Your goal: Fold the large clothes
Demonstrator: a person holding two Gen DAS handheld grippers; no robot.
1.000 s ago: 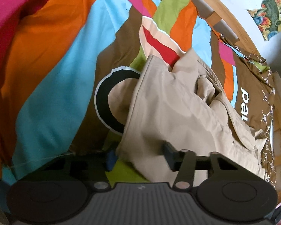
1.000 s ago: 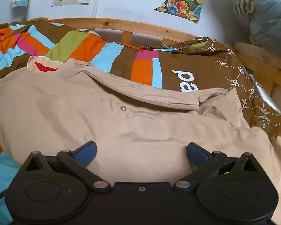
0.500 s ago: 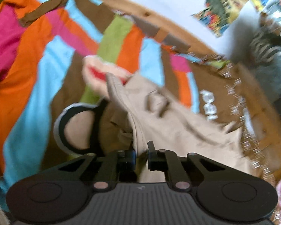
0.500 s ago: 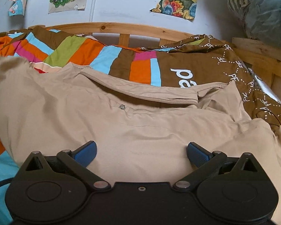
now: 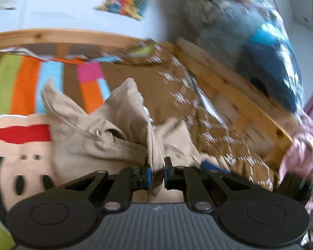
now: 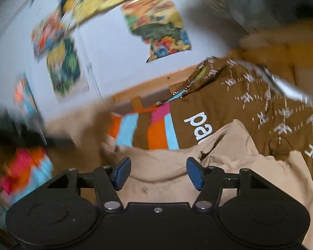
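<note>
A beige garment [image 5: 98, 137] lies crumpled on a bed covered by a bright striped duvet [image 5: 25, 87]; the left gripper [image 5: 155, 171] is clamped on a raised fold of the beige cloth, jaws nearly touching; the right gripper [image 6: 158, 171] hovers over another part of the garment with its blue-padded jaws spread apart, holding nothing; a wooden bed frame [image 5: 229, 91] and colourful wall posters [image 6: 156, 25] appear blurred behind.
</note>
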